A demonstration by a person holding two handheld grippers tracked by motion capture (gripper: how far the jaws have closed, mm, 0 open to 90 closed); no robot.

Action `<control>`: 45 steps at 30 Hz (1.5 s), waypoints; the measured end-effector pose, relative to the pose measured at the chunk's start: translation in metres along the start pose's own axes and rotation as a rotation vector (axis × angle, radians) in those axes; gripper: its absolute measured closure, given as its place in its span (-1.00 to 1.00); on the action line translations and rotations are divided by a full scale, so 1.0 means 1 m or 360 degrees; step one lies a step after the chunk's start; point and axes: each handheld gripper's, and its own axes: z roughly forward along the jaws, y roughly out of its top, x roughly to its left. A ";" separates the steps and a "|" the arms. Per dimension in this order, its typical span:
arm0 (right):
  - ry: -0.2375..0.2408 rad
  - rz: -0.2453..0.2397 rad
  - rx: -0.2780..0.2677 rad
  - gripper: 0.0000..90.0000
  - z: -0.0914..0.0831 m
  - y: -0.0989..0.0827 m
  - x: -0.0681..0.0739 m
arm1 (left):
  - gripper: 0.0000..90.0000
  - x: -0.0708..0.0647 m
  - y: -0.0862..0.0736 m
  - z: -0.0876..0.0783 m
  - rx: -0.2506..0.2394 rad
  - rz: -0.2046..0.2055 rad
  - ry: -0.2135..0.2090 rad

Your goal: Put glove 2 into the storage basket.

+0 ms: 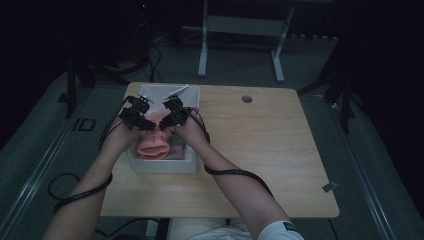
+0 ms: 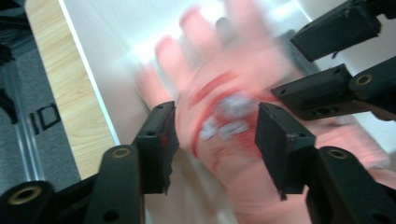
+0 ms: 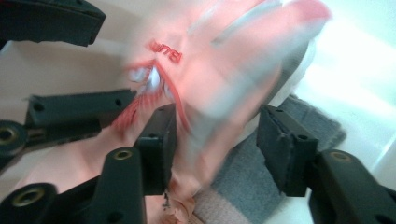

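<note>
— Over at the far-left corner of the pale wooden tabletop (image 1: 260,150), what sits there?

— An open white rectangular box (image 1: 165,165), its near wall facing the person. Lying in it is a salmon-pink rubber glove (image 1: 152,137) with red lettering on the back, draped over some grey knitted fabric (image 3: 299,122).

— Which way does the glove run?

— Its long axis goes near to far: the open cuff toward the person, the fingers pointing to the far wall of the box.

— And the grippers?

— Both hover over the far half of the glove. The left black two-jaw gripper (image 1: 134,116) is on the glove's left, the right black two-jaw gripper (image 1: 173,116) on its right, tips nearly meeting. Neither is plainly nearer; they flank it evenly.

— Gripping it?

— In the left gripper view the left one (image 2: 215,136) stands parted, the glove's back between the pads with a gap on each side, so released. In the right gripper view the right one (image 3: 215,140) is parted too; its left pad may brush the glove, though blur hides that, and its right pad is clear over the grey fabric.

— So the next move?

— I'd judge any fresh grasp must close across the glove's width, left to right, since it lies directly below and between both sets of jaws.
</note>
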 end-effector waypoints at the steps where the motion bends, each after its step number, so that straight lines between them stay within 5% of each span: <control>1: 0.0011 -0.0010 -0.0011 0.01 -0.001 0.000 0.001 | 0.02 0.000 0.000 -0.001 -0.0008 -0.0007 -0.0020; 8: 0.0011 -0.0085 -0.0102 0.00 -0.018 0.002 0.000 | 0.01 0.000 0.000 -0.004 -0.0058 -0.0040 -0.0062; 13: 0.0044 -0.0135 -0.0228 -0.01 -0.049 0.003 -0.003 | 0.01 -0.001 0.000 -0.012 -0.0097 -0.0055 -0.0070; 20: 0.0083 -0.0191 -0.0288 -0.02 -0.076 -0.004 -0.008 | 0.01 -0.006 0.002 -0.023 -0.0176 -0.0084 -0.0177; 29: 0.0105 -0.0277 -0.0356 -0.06 -0.101 -0.024 -0.020 | -0.05 -0.029 0.008 -0.039 -0.0288 -0.0042 -0.0304; 36: 0.0092 -0.0328 -0.0403 -0.15 -0.113 -0.036 -0.031 | -0.28 -0.043 0.012 -0.048 -0.0371 -0.0028 -0.0391; 37: 0.0091 -0.0331 -0.0408 -0.18 -0.114 -0.037 -0.033 | -0.28 -0.046 0.013 -0.050 -0.0413 -0.0045 -0.0454; 40: 0.0100 -0.0338 -0.0455 -0.42 -0.123 -0.046 -0.046 | -0.69 -0.055 0.014 -0.051 -0.0438 0.0016 -0.0514; 43: 0.0104 -0.0363 -0.0452 -0.51 -0.125 -0.050 -0.052 | -0.72 -0.060 0.014 -0.050 -0.0452 0.0014 -0.0513; 45: 0.0102 -0.0364 -0.0449 -0.54 -0.127 -0.056 -0.058 | -0.91 -0.067 0.015 -0.047 -0.0448 0.0054 -0.0513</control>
